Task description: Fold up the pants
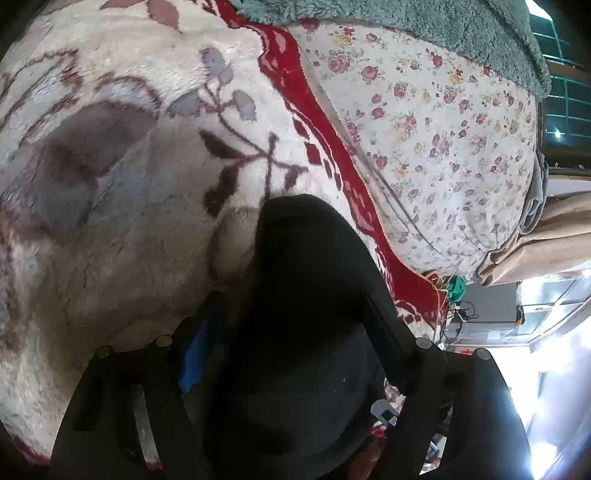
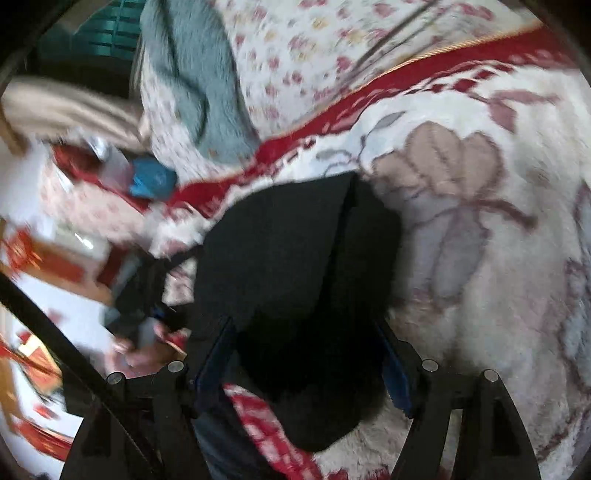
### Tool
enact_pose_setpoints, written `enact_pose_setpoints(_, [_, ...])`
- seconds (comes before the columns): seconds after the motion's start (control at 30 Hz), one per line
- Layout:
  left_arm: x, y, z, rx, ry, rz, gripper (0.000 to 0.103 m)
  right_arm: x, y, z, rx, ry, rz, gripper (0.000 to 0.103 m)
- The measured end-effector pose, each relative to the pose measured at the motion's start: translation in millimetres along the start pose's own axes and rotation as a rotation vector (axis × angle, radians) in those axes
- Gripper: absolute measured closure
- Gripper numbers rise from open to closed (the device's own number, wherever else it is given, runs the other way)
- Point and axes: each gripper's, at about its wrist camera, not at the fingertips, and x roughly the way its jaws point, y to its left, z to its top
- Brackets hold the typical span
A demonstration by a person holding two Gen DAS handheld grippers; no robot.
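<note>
Black pants (image 1: 314,314) fill the space between my left gripper's (image 1: 291,339) fingers, bunched and lying on the blanket (image 1: 122,206). Left jaws stand apart; the blue pad on the left finger (image 1: 195,354) shows clear of the cloth, but the right finger's contact is hidden by the dark fabric, so I see no clamp.

Right gripper (image 2: 310,354): jaws wide apart, pants (image 2: 295,266) lying between them, a folded edge running up ahead of the tool. Both blue pads show at the sides, not pressing.

Only the left view gives a sharp look at the floral sheet (image 1: 443,140) ahead and right of the tool, the teal fleece (image 1: 424,29) beyond it, and a bright window area at far right. Only the right view shows a hand (image 2: 144,354) low to the left of the tool, holding a dark shape I cannot identify.

Right view is motion-blurred; clutter at its left edge is unreadable. Pants' full outline is cut off by the gripper bodies in both views; waistband and legs cannot be told apart.
</note>
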Motion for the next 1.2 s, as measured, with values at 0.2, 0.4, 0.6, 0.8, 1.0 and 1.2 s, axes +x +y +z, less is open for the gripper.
enact_pose_setpoints(0.2, [-2.1, -20.2, -10.4, 0.162, -0.01, 0.074, 0.063, -9.1, -9.0, -11.9, 0.012, -0.079, -0.004, 0.057])
enact_pose_setpoints(0.4, [-8.2, -59.9, -40.4, 0.384, -0.094, 0.086, 0.076, -34.5, 10.2, -10.0, -0.115, -0.13, -0.068, 0.066])
enact_pose_setpoints(0.6, [4.1, -111.9, -57.0, 0.427, -0.093, -0.022, 0.076, -105.7, 7.6, 17.6, -0.129, -0.176, -0.067, 0.066])
enact_pose_setpoints(0.8, [80.4, -88.4, -57.4, 0.412, 0.016, 0.152, 0.053, -92.1, -53.3, 22.5, -0.059, -0.087, -0.157, 0.064])
enact_pose_setpoints(1.0, [70.6, -89.8, -60.0, 0.444, -0.058, 0.18, 0.039, -89.2, -72.3, 15.6, 0.02, -0.124, -0.083, 0.045])
enact_pose_setpoints(1.2, [15.0, -131.3, -79.1, 0.6, -0.224, 0.301, 0.039, -155.4, -57.7, -0.5, -0.039, -0.305, -0.134, 0.045])
